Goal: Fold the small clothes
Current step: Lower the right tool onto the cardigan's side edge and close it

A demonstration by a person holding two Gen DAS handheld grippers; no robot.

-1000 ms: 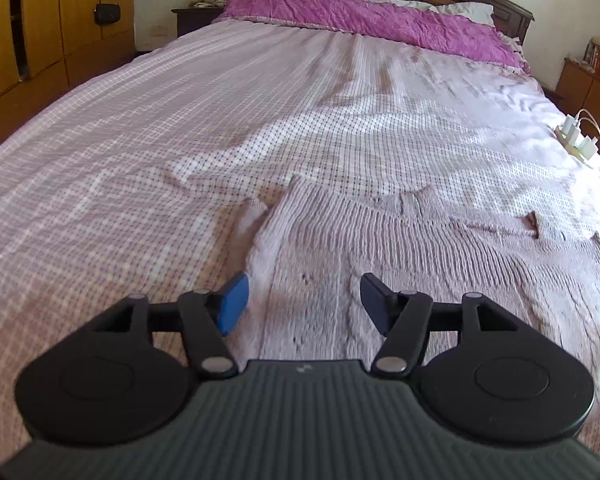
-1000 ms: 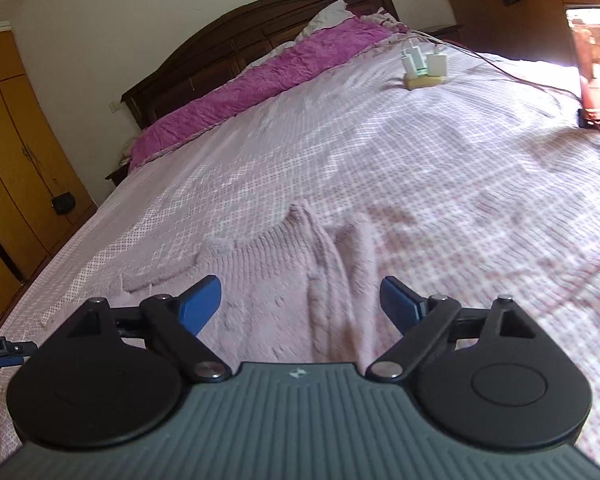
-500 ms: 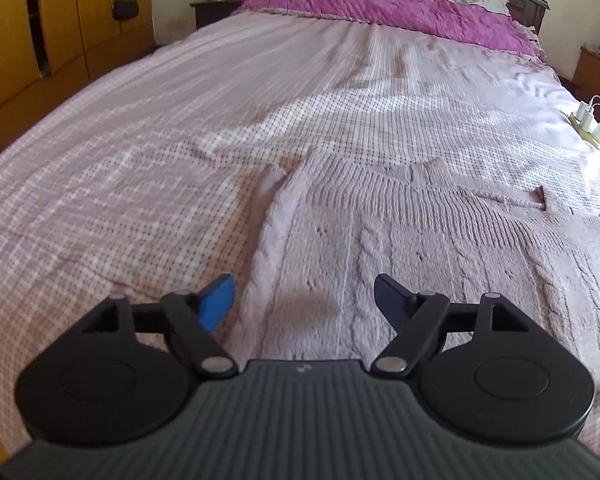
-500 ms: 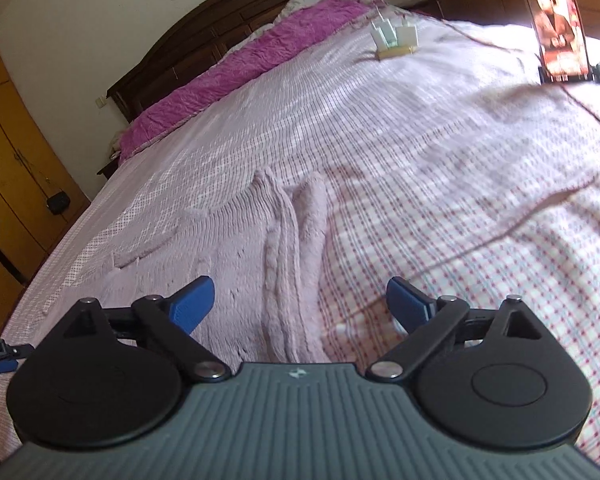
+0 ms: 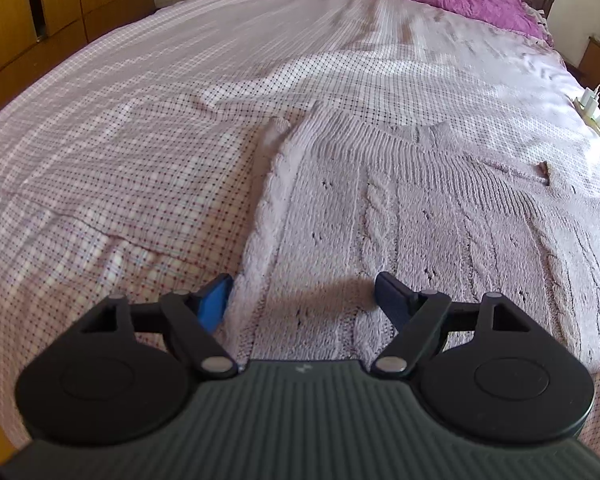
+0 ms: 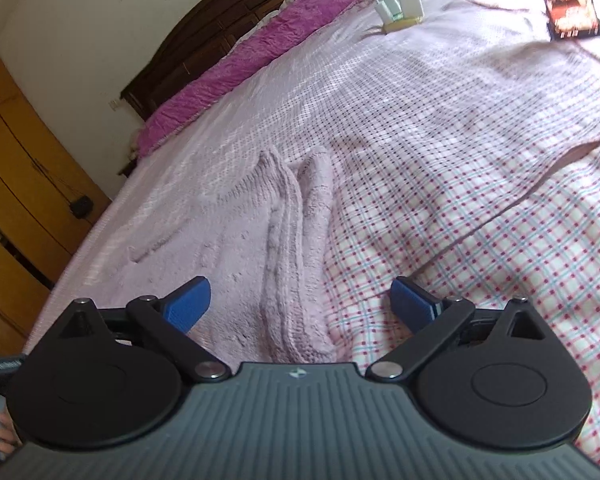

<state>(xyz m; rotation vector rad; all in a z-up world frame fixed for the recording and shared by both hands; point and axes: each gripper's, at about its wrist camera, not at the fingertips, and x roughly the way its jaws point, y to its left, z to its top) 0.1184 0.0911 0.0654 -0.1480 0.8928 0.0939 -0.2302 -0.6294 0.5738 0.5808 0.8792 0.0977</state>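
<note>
The pale knitted sweater (image 5: 440, 240) lies flat near the bed's (image 5: 120, 152) foot edge, and both grippers, left (image 5: 302, 300) and right (image 6: 300, 304), have just spread their fingers wide and empty over its two side edges, seemingly readying a fold.

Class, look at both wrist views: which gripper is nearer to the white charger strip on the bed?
Right. The right gripper sits over the sweater's edge facing the charger strip; the left gripper is at the opposite edge.
</note>
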